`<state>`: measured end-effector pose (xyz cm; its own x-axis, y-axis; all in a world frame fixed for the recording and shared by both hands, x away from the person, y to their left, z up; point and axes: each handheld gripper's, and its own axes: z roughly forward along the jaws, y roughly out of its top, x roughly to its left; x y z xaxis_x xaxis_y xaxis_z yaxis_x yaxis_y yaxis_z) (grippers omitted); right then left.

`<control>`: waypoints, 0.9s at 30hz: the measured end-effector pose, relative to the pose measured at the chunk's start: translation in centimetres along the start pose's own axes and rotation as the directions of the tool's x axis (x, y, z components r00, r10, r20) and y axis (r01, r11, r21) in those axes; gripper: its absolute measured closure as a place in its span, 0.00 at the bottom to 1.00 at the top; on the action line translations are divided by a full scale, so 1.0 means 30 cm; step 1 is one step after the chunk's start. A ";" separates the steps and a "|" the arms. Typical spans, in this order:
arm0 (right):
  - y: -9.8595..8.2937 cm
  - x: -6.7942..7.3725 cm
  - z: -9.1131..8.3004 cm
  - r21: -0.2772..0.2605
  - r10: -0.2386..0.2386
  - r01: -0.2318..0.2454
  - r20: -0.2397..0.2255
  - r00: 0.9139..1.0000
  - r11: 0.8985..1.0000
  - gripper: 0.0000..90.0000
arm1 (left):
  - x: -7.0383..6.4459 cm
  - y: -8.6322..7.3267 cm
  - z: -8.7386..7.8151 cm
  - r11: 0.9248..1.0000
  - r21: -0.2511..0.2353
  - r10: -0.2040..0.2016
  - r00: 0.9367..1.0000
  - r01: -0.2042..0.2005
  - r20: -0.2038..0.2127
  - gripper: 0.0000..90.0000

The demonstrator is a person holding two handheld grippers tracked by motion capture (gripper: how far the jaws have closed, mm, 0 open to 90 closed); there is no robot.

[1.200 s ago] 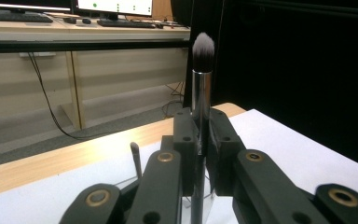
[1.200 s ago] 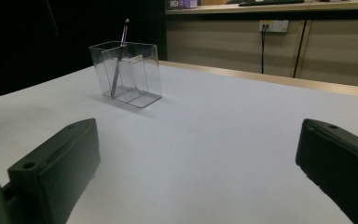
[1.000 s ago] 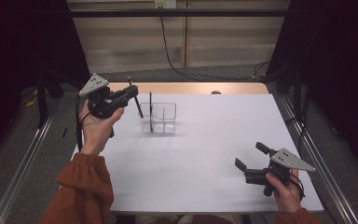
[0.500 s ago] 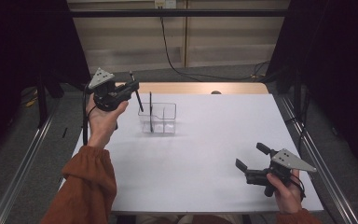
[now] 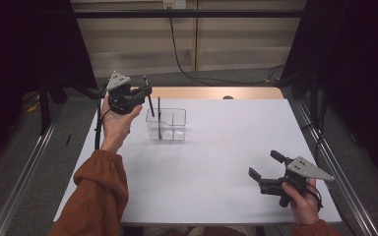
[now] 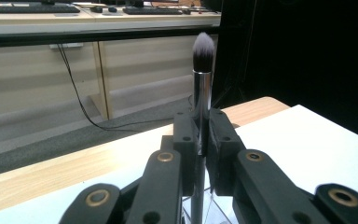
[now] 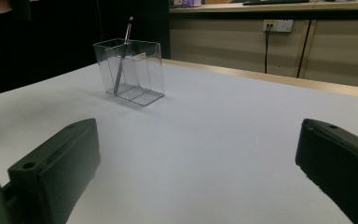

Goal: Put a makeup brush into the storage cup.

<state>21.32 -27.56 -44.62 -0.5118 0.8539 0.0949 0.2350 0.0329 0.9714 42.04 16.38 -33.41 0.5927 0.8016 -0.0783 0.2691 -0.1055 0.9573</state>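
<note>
- We find no readable text, label, brand, number or sign in any view.
- Things on the far desks are too small and blurred for us to read.

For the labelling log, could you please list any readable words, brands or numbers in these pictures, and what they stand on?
None can be read.
Makeup brush in the left hand-held gripper: no print visible.
Clear organiser: unmarked.
Wall socket: too small to read.
</note>
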 end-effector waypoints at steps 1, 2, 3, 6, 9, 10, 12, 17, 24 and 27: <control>0.000 0.000 0.000 0.000 0.002 -0.002 -0.001 1.000 1.000 0.00 | -0.001 -0.005 0.006 1.000 0.007 0.000 1.000 0.000 0.001 0.93; 0.000 0.000 -0.001 -0.002 0.007 -0.007 -0.001 1.000 1.000 0.00 | 0.000 -0.009 0.010 1.000 0.014 0.005 1.000 -0.005 0.000 0.93; 0.001 -0.001 -0.001 -0.004 0.008 -0.008 0.001 1.000 1.000 0.00 | -0.001 -0.012 0.014 1.000 0.015 0.001 1.000 -0.001 -0.002 0.93; 0.001 -0.002 0.000 -0.005 0.009 -0.009 0.003 1.000 1.000 0.00 | -0.002 -0.031 0.029 1.000 0.023 -0.005 1.000 0.005 -0.004 0.93; 0.001 -0.001 0.000 -0.001 0.006 -0.006 0.001 1.000 1.000 0.00 | -0.001 -0.047 0.038 0.999 0.033 -0.011 1.000 0.011 -0.007 0.93; 0.001 -0.001 -0.001 -0.001 0.005 -0.005 0.001 1.000 1.000 0.00 | 0.002 -0.051 0.040 0.999 0.035 -0.013 1.000 0.013 -0.009 0.93; 0.000 -0.001 -0.001 -0.001 0.004 -0.004 0.002 1.000 1.000 0.00 | 0.005 -0.057 0.040 0.999 0.038 -0.018 1.000 0.018 -0.007 0.93; 0.000 -0.001 0.001 0.000 0.002 -0.002 0.001 1.000 1.000 0.00 | 0.003 -0.069 0.040 0.999 0.045 -0.017 1.000 0.017 -0.002 0.93; -0.001 0.001 0.003 0.003 -0.001 0.001 -0.001 1.000 1.000 0.00 | -0.002 -0.090 0.048 0.998 0.066 -0.009 1.000 0.009 0.000 0.93; -0.001 0.000 0.003 0.004 -0.002 0.002 -0.002 1.000 1.000 0.00 | -0.001 -0.101 0.052 0.997 0.074 -0.008 1.000 0.008 -0.004 0.93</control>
<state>21.38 -27.52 -44.67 -0.5136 0.8529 0.0935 0.2373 0.0365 0.9707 42.40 15.76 -36.76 0.5873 0.8049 -0.0848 0.3296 -0.1422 0.9333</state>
